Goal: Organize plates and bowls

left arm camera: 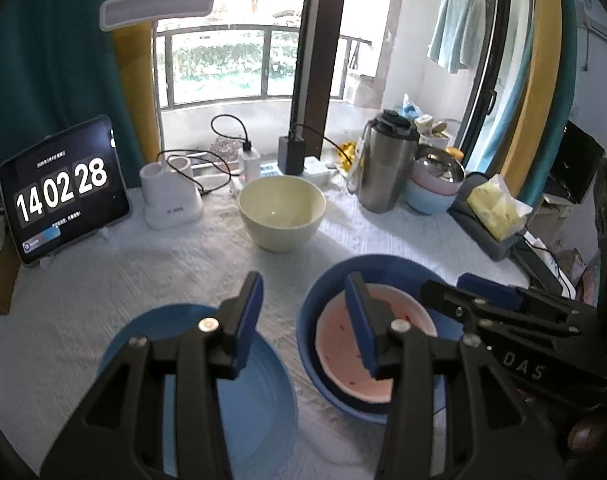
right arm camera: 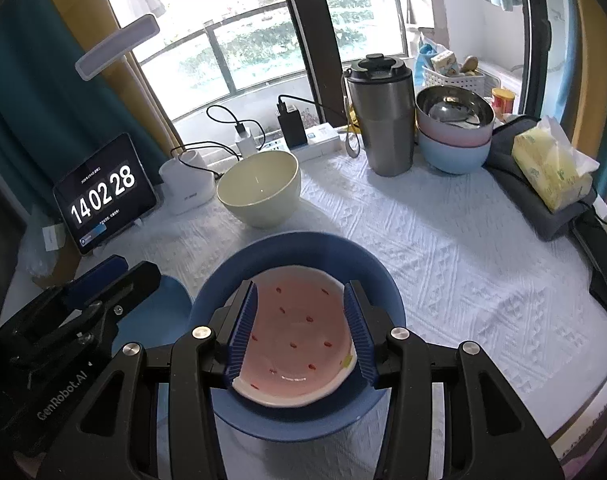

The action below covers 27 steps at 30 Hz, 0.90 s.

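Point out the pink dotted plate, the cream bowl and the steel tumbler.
pink dotted plate (right arm camera: 299, 332): right wrist view, on its dotted face between the fingers.
cream bowl (left arm camera: 281, 224): left wrist view, on its front outer wall.
steel tumbler (right arm camera: 387, 136): right wrist view, on its metal body below the black lid.

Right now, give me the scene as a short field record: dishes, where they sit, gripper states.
surface: white cloth-covered table
blue bowl: near centre, holds the pink dotted plate
blue plate: flat on the cloth, left of the blue bowl
cream bowl: empty, behind the blue bowl
bowl stack: steel in pink in light blue, back right beside the steel tumbler
left gripper: open, nothing between pads
right gripper: pads straddle the pink dotted plate; contact unclear
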Tool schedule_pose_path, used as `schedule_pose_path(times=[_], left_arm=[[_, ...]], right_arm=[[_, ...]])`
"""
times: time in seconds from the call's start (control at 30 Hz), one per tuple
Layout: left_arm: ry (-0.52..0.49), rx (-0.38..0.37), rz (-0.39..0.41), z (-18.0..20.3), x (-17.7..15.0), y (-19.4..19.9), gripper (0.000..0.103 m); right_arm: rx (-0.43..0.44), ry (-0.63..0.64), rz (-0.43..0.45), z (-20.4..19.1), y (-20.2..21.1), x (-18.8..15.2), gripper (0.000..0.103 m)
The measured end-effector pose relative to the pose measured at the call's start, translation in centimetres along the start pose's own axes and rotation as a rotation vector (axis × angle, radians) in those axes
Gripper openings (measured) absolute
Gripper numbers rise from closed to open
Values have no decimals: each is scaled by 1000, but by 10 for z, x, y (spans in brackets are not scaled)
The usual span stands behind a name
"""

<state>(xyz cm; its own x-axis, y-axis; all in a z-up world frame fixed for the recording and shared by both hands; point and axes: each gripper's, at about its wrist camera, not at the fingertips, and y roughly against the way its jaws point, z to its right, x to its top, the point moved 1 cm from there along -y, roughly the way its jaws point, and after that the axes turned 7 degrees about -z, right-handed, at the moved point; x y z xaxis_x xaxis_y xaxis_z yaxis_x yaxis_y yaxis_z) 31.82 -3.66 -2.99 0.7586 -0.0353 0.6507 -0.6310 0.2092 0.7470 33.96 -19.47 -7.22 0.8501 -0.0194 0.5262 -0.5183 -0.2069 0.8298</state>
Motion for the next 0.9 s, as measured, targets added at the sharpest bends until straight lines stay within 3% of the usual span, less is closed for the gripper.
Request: schedule_pose_path(times=[0.9], left_arm=[[31, 21, -7, -20, 36, -34, 45]], right_arm=[[-1, 30, -20, -3, -38, 46, 47]])
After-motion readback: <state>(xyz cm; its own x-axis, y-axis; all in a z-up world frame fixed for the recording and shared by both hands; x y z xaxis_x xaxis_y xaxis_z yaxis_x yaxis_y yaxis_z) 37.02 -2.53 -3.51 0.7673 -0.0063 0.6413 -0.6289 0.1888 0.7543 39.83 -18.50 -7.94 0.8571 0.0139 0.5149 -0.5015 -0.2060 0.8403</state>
